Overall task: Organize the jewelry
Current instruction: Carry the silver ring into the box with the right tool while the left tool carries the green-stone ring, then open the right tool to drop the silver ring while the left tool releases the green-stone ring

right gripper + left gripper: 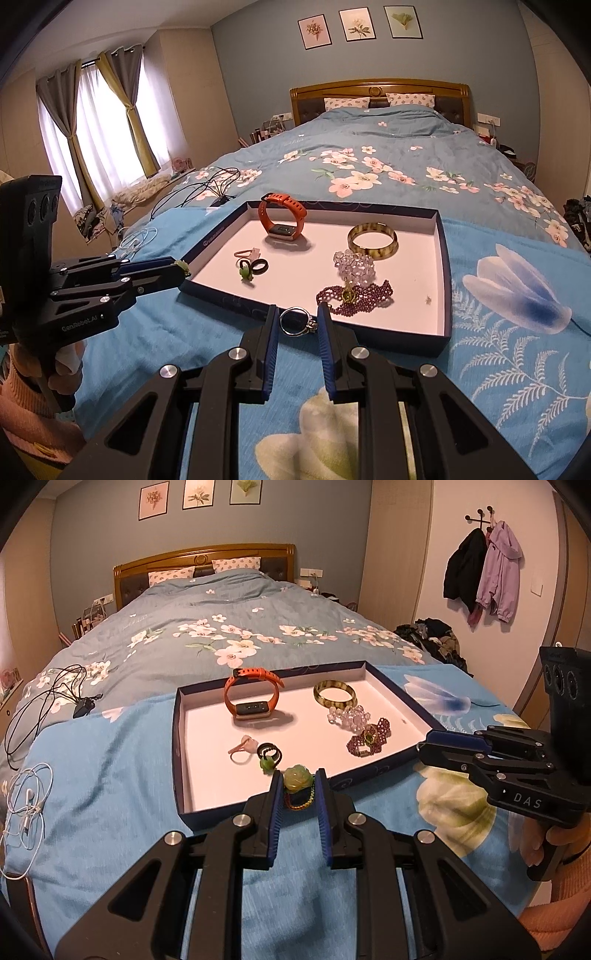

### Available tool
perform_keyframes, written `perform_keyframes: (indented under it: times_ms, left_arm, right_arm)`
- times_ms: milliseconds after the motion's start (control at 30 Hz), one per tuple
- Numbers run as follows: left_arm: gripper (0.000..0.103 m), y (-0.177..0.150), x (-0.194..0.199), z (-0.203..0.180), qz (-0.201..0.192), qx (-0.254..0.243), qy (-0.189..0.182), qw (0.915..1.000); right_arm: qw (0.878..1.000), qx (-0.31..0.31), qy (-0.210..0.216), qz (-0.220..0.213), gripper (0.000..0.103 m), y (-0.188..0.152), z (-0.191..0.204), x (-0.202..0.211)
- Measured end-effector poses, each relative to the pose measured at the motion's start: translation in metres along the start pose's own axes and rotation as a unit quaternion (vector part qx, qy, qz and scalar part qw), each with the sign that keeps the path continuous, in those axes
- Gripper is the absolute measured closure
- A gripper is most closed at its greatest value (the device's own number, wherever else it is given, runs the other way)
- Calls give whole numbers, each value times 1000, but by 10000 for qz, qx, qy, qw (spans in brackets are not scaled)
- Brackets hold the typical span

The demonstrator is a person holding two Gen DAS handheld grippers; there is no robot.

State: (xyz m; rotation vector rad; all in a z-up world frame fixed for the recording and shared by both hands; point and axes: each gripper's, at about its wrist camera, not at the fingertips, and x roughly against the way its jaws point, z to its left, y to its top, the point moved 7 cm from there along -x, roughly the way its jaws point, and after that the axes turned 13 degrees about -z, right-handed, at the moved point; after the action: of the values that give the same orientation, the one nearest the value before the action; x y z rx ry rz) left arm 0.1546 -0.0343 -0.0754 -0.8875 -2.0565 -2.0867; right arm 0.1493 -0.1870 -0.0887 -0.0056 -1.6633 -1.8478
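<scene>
Two claws: left (298,783) pinches pendant (297,777), right (297,320) ring (295,320).

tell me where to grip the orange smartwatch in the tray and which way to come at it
Grip the arched top of the strap on the orange smartwatch. It stands on its face in the tray with the band looped upright above it, so the strap's peak is the highest, most exposed part. Come from above, fingers straddling the strap across its width. Both grippers are already holding things, so one would probably need freeing first.

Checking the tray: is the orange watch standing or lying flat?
Standing: the orange watch rests on its face in the tray, strap looped upward.
</scene>
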Motion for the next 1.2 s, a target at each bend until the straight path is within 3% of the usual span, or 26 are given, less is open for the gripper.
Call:
perform_keyframes:
  times_ms: [633, 1200]
  left_arm:
    - [85, 12, -14, 5, -128, 34, 52, 9999]
    - [85, 20, -42, 13, -120, 29, 161, 9998]
  right_arm:
    - [9999, 63, -85, -122, 84, 18, -11, -11]
    - [9999, -36, -140, 74, 84, 23, -23, -43]
